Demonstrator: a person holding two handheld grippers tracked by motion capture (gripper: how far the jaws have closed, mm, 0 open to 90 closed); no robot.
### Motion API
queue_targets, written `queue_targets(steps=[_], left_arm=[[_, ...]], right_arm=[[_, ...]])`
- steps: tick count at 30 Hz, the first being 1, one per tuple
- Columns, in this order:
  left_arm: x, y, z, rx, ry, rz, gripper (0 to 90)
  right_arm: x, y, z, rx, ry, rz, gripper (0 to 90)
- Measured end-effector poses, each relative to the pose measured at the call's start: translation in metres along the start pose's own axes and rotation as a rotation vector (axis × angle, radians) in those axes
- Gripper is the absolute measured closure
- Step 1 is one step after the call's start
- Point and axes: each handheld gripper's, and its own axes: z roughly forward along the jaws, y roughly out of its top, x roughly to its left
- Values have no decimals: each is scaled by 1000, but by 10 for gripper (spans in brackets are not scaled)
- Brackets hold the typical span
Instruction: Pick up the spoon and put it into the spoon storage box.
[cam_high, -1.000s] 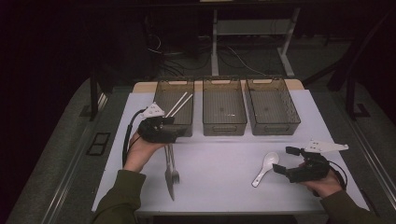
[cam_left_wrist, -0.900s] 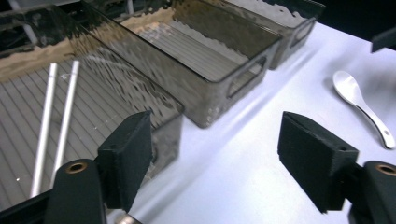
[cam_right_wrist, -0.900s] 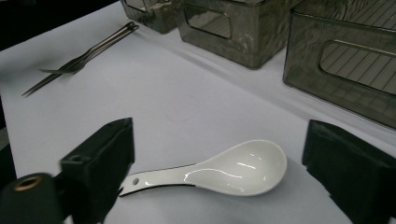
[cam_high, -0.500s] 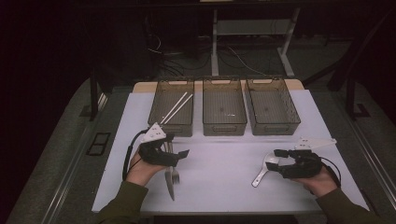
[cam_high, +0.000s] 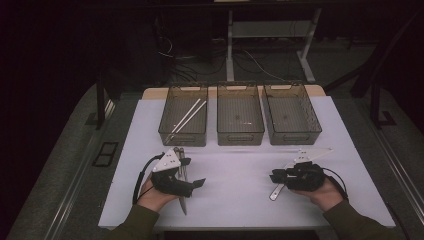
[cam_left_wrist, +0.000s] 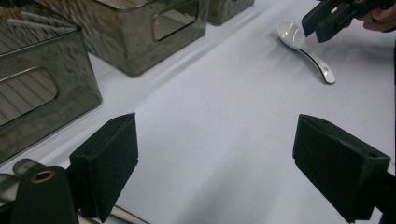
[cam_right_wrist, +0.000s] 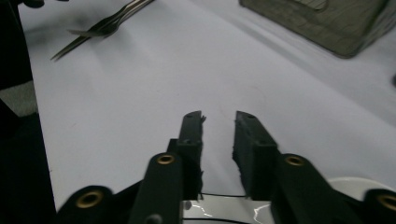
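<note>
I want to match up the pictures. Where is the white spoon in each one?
High view: the glossy white spoon lies at the front right of the table.
Left gripper view: top right.
Right gripper view: bottom edge, middle.
Shared landmark: the smoky clear plastic bins.

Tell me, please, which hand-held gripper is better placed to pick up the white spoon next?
The right hand-held gripper. Its jaws have just been closing, narrow now, right over the white spoon. The left hand-held gripper stands wide open by the forks, across the table.
</note>
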Motion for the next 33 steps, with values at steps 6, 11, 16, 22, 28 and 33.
queue_targets(steps=[6, 11, 16, 22, 28, 33], left_arm=[[3, -3, 2, 15, 0, -4, 130], [5, -3, 1, 11, 4, -9, 130], [5, -3, 1, 9, 4, -12, 130], [5, -3, 1, 9, 0, -14, 131], [6, -3, 1, 14, -2, -13, 130], [6, -3, 1, 14, -4, -13, 130]], right_arm=[[7, 0, 12, 68, 13, -25, 893], [11, -3, 19, 113, 23, -32, 895], [13, -6, 21, 157, 16, -38, 896], [13, -9, 23, 188, 8, -38, 896], [14, -10, 22, 199, 1, -41, 896], [14, -10, 21, 205, -6, -34, 897]])
